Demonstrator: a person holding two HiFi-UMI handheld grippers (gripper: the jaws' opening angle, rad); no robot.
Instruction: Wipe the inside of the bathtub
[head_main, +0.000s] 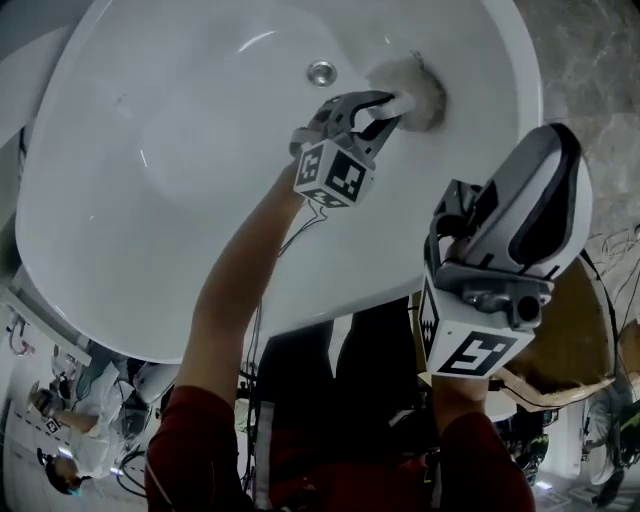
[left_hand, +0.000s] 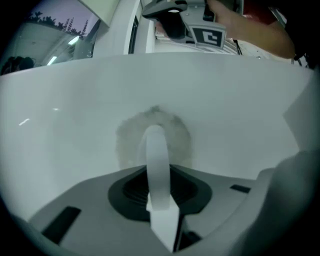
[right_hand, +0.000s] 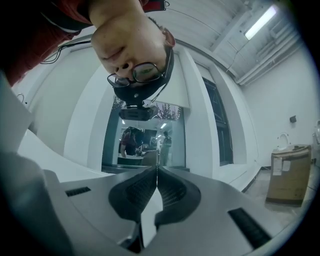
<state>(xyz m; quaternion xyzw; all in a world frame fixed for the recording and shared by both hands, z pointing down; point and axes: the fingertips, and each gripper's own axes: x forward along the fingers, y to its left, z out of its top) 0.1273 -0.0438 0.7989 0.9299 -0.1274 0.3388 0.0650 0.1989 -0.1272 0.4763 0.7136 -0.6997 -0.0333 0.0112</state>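
With the left gripper (head_main: 383, 106) clamped on the scrubber (left_hand: 158, 165) handle, we press its pad to the tub's (head_main: 180, 150) far wall, while the right gripper (right_hand: 156, 172), jaws together and empty, hangs clear near us.

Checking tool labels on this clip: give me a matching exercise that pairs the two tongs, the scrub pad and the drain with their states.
Things:
1. left tongs
2. right tongs
3. scrub pad
4. drain

States:
A. uncovered, nothing touching it
B. shut on the pad's white handle
C. shut on nothing, pointing up and away from the bathtub
D. pressed against the bathtub's inner wall

Pairs: 1-B, 2-C, 3-D, 4-A
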